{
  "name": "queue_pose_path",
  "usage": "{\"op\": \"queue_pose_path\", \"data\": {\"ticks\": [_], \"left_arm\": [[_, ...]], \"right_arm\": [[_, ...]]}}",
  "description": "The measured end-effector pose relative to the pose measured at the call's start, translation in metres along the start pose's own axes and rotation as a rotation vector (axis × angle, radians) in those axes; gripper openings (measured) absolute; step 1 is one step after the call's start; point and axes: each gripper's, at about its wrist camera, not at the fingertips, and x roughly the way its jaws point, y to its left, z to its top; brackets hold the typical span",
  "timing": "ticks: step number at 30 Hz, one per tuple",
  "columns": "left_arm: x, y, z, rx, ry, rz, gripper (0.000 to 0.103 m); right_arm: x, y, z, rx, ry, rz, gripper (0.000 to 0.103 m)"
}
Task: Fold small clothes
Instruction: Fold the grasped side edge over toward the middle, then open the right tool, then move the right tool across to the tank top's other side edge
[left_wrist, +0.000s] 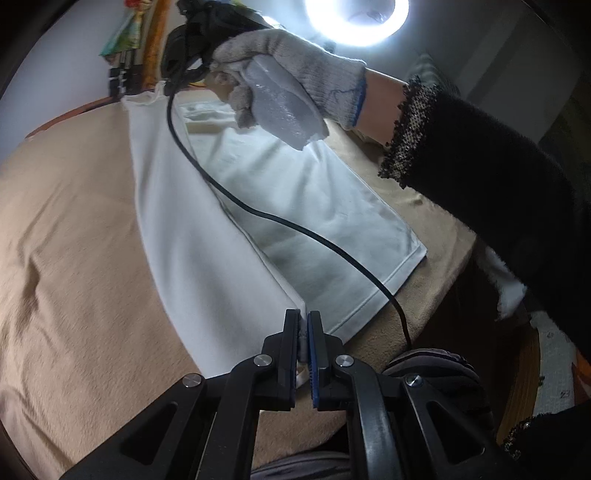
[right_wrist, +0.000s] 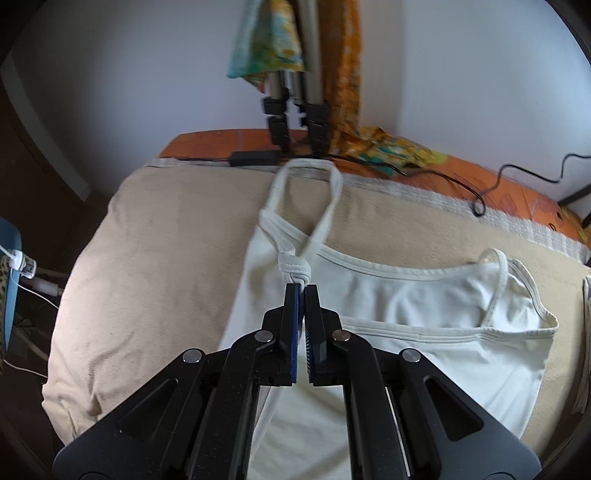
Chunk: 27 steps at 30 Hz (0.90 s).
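Observation:
A white strappy top (left_wrist: 295, 206) lies on a beige blanket (left_wrist: 74, 229), one long side lifted and folding over the rest. My left gripper (left_wrist: 305, 317) is shut on the hem corner of that lifted side. In the right wrist view the same top (right_wrist: 424, 306) shows its neckline and thin straps; my right gripper (right_wrist: 302, 290) is shut on the bunched base of the near strap (right_wrist: 294, 271), whose loop (right_wrist: 306, 170) trails toward the far edge. A gloved hand (left_wrist: 291, 74) holds the right gripper's body above the top's strap end.
A black cable (left_wrist: 236, 199) hangs across the top from the right gripper. Tripod legs (right_wrist: 295, 122), a power brick (right_wrist: 255, 158) and colourful cloth (right_wrist: 391, 147) sit at the bed's far edge on an orange sheet (right_wrist: 207, 142). A ring light (left_wrist: 356, 22) glares overhead. The person's black sleeve (left_wrist: 480, 177) is at right.

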Motion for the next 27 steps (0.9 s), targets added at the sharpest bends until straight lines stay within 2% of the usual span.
{"op": "queue_pose_path", "data": {"ticks": [4, 8, 12, 14, 15, 17, 19, 23, 27], "left_arm": [[0.019, -0.007, 0.005, 0.027, 0.059, -0.011, 0.002], [0.031, -0.001, 0.011, 0.0, 0.104, -0.036, 0.002], [0.043, 0.008, 0.015, -0.035, 0.149, -0.039, 0.016], [0.043, 0.008, 0.015, -0.034, 0.148, -0.059, 0.028], [0.04, 0.007, 0.015, -0.024, 0.138, -0.052, 0.033], [0.034, 0.005, 0.014, -0.01, 0.121, -0.041, 0.038], [0.023, 0.005, 0.016, -0.013, 0.09, -0.045, 0.038], [-0.013, 0.014, 0.023, -0.021, -0.008, 0.01, 0.038], [-0.056, 0.025, 0.037, -0.013, -0.139, 0.156, 0.037]], "right_arm": [[0.015, -0.01, -0.003, 0.014, 0.018, -0.002, 0.004], [0.031, -0.011, -0.005, 0.012, 0.037, -0.002, 0.004], [0.04, -0.017, -0.008, 0.031, 0.05, 0.002, 0.004], [0.037, -0.02, -0.009, 0.031, 0.045, 0.008, 0.004], [0.035, -0.021, -0.009, 0.031, 0.045, 0.004, 0.005], [0.026, -0.027, -0.009, 0.037, 0.038, -0.012, 0.025], [0.008, -0.035, -0.01, 0.053, 0.001, -0.011, 0.037], [-0.036, -0.05, -0.012, 0.073, -0.064, -0.002, 0.038], [-0.089, -0.065, -0.019, 0.093, -0.138, -0.006, 0.038]]}}
